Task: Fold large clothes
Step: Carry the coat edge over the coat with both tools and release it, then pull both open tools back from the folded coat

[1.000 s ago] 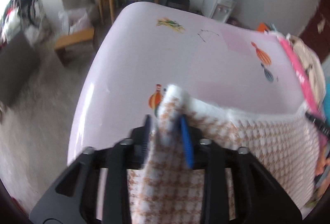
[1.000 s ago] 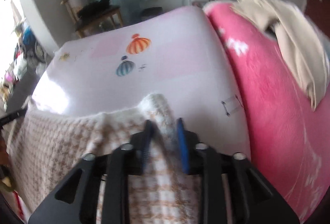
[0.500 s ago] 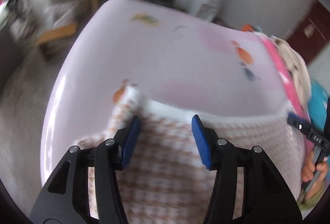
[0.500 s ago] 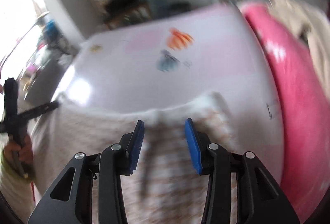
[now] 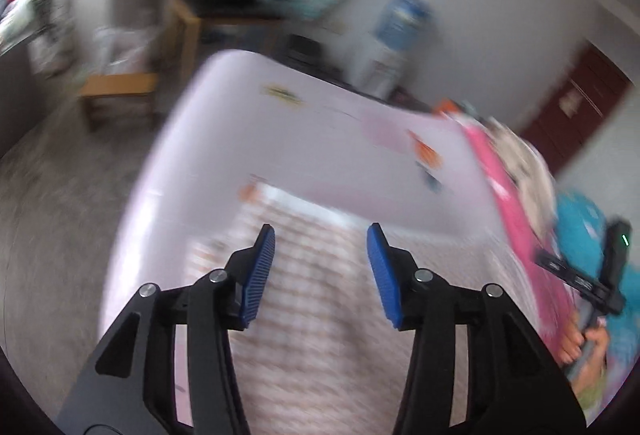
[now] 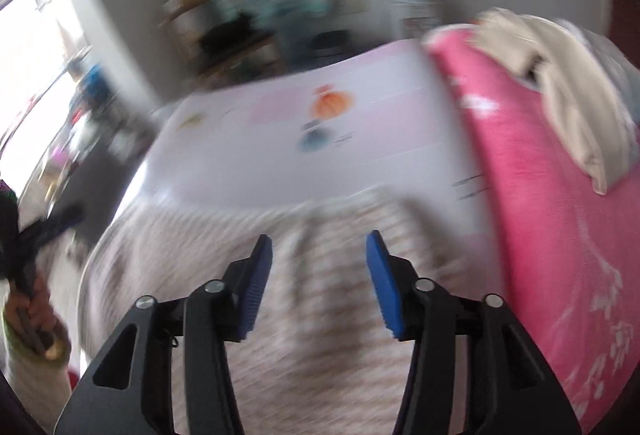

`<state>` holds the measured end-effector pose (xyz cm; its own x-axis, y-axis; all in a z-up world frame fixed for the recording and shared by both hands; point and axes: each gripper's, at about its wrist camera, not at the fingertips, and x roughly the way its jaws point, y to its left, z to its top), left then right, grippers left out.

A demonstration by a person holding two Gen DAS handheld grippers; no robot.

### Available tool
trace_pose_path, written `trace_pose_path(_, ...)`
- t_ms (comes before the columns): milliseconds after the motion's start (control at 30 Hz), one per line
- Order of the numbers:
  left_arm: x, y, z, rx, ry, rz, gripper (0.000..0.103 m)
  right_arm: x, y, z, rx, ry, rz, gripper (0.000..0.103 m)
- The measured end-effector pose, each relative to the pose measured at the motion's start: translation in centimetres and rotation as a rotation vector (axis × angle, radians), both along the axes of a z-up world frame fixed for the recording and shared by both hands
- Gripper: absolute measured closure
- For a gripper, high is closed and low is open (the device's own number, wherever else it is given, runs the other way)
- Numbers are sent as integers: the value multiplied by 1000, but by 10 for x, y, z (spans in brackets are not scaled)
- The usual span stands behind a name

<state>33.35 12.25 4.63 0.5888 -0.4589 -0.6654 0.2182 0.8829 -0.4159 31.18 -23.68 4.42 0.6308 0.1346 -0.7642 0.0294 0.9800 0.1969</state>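
Observation:
A cream garment with a brown houndstooth check [image 5: 316, 295] lies flat on the pale pink table [image 5: 304, 139]. It also shows in the right wrist view [image 6: 312, 255]. My left gripper [image 5: 321, 263] is open and empty, raised above the garment's left part. My right gripper [image 6: 319, 267] is open and empty above its right part. Both views are blurred by motion. The right gripper shows at the right edge of the left wrist view [image 5: 588, 283], and the left gripper at the left edge of the right wrist view [image 6: 36, 235].
A pink blanket [image 6: 552, 219] with a beige cloth [image 6: 560, 75] on it lies along the table's right side. Beyond the far edge stand a wooden chair [image 5: 216, 15], a low stool [image 5: 116, 87] and a water dispenser [image 5: 396, 35].
Both grippers have let go of the garment's far edge and opened. They have lifted and pulled back toward me, and the garment now lies flat on the table.

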Motion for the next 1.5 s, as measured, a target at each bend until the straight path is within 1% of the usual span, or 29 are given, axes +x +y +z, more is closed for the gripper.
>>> trace_pose_path(67, -13, -28, -13, 8, 32, -79, 52, -2, 29, -18, -66, 18, 63, 49)
trace_pose_path(100, -13, -36, -20, 36, 53, -83, 51, -2, 34, -27, -102, 37, 71, 48)
trace_pose_path(167, -8, -48, -59, 137, 156, -64, 51, 6, 44, -58, -167, 99, 81, 43)
trace_pose_path(233, -16, -42, -59, 136, 112, -34, 53, 3, 46, -61, -188, 86, 68, 41)
trace_pose_path(300, -23, -41, -49, 146, 124, -14, 53, -6, 50, -47, -199, 101, 32, 41)
trace_pose_path(367, -39, -43, -36, 165, 65, -27, 51, -28, 59, -26, -178, 55, 47, 41)
trace_pose_path(433, -56, -46, -28, 195, 8, -55, 47, -49, 74, -16, -176, 11, 78, 41)
trace_pose_path(500, -77, -59, -27, 205, -29, -137, 38, -58, 90, -23, -180, 20, 120, 41)
trace_pose_path(533, -84, -68, -34, 233, -22, -165, 36, -60, 96, -31, -193, 39, 132, 41)
trace_pose_path(600, -83, -82, -60, 311, 30, -184, 32, -56, 100, -62, -208, 99, 122, 41)
trace_pose_path(633, -85, -85, -70, 337, 15, -178, 32, -57, 99, -65, -195, 83, 110, 40)
trace_pose_path(700, -95, -86, -64, 373, -22, -163, 32, -57, 101, -57, -203, 92, 101, 40)
trace_pose_path(733, -98, -86, -59, 375, -18, -155, 32, -60, 103, -53, -202, 94, 96, 40)
trace_pose_path(800, -114, -81, -44, 299, -44, -163, 30, -80, 113, -36, -199, 57, 119, 40)
trace_pose_path(833, -123, -79, -40, 266, -68, -170, 27, -91, 119, -31, -205, 32, 134, 40)
trace_pose_path(867, -130, -77, -40, 254, -81, -176, 20, -100, 126, -30, -209, 21, 152, 40)
trace_pose_path(933, -140, -81, -50, 274, -69, -189, 19, -107, 141, -50, -237, 66, 190, 40)
trace_pose_path(967, -138, -87, -66, 323, -25, -184, 19, -105, 144, -62, -255, 82, 190, 40)
trace_pose_path(1000, -139, -93, -77, 357, -28, -180, 19, -106, 145, -71, -258, 75, 178, 37)
trace_pose_path(1033, -143, -94, -77, 377, -64, -171, 19, -107, 143, -71, -237, 58, 165, 36)
trace_pose_path(1067, -148, -98, -74, 405, -70, -163, 19, -107, 141, -68, -227, 67, 160, 36)
trace_pose_path(1100, -149, -97, -70, 394, -54, -161, 19, -109, 139, -62, -220, 70, 150, 36)
trace_pose_path(1200, -162, -77, -58, 280, -42, -151, 19, -130, 141, -47, -244, 20, 160, 36)
trace_pose_path(1233, -167, -71, -61, 278, -41, -137, 17, -136, 142, -48, -247, 10, 168, 36)
trace_pose_path(1267, -166, -70, -67, 289, -30, -124, 15, -140, 145, -57, -244, 30, 176, 36)
trace_pose_path(1333, -160, -67, -89, 324, 34, -95, 15, -138, 151, -78, -265, 80, 169, 35)
trace_pose_path(1367, -159, -65, -95, 323, 19, -76, 15, -138, 151, -83, -263, 62, 155, 34)
trace_pose_path(1433, -160, -63, -90, 330, 29, -67, 15, -138, 145, -74, -227, 81, 137, 34)
trace_pose_path(1500, -166, -54, -80, 273, 24, -46, 15, -149, 136, -61, -228, 43, 104, 34)
